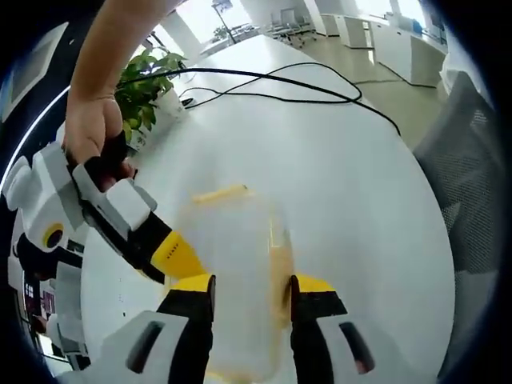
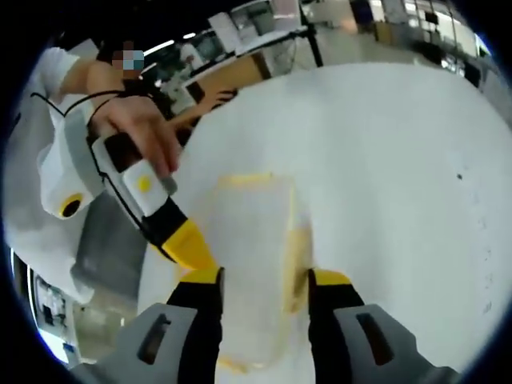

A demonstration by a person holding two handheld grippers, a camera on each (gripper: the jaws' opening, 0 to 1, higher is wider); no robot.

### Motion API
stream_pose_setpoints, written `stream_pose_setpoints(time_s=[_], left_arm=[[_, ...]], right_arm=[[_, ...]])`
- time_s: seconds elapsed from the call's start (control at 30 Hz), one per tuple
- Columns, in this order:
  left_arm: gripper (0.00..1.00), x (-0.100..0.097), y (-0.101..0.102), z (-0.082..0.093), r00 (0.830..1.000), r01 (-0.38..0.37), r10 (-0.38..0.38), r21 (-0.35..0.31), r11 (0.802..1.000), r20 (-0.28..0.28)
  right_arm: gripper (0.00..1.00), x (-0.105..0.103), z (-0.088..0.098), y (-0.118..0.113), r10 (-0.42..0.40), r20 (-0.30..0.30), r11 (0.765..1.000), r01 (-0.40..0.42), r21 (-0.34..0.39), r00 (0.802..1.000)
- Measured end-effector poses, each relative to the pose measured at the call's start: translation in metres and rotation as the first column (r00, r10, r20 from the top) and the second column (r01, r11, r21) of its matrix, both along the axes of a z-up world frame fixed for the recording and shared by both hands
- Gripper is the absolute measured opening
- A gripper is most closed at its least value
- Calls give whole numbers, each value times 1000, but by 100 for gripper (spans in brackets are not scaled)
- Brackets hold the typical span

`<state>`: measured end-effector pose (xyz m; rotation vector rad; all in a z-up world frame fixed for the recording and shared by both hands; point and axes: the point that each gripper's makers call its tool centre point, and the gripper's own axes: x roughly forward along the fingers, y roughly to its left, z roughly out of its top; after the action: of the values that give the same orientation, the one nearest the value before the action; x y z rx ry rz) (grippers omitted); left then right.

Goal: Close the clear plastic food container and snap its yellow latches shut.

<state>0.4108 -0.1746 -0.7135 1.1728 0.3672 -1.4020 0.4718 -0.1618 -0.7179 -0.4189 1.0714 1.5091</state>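
Container [image 1: 240, 264] on white table [image 1: 360, 184], clamped between the jaws of left gripper [image 1: 252, 290] and right gripper [image 2: 266, 290] from opposite sides; yellow latches [image 1: 220, 193] at its edges.

Left gripper view: close above the container [image 1: 240, 272], looking down across the table [image 1: 360, 200] toward plant [image 1: 148, 88] and cables [image 1: 272, 84] | Right gripper view: equally close, from the opposite side, facing the person [image 2: 72, 120] | Shared: container [image 2: 252, 264], table [image 2: 400, 176], each other's gripper.
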Motion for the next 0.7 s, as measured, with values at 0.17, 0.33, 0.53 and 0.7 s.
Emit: stream_pose_setpoints(time_s=[0.17,0.33,0.53,0.7], left_arm=[[31,0,0,0,1000,-4,4,4,1000,-2],[31,0,0,0,1000,-11,11,7,1000,-8],[30,2,0,0,999,-26,26,1,1000,-22],[29,3,0,0,999,-34,34,-1,999,-32]], right_arm=[[38,-1,0,0,2,4,1000,-2,-3,1000],[38,-3,1,1,15,30,1000,-14,-24,999],[36,-4,2,1,-10,32,999,11,-38,999],[34,-5,2,2,-30,29,998,32,-56,999]])
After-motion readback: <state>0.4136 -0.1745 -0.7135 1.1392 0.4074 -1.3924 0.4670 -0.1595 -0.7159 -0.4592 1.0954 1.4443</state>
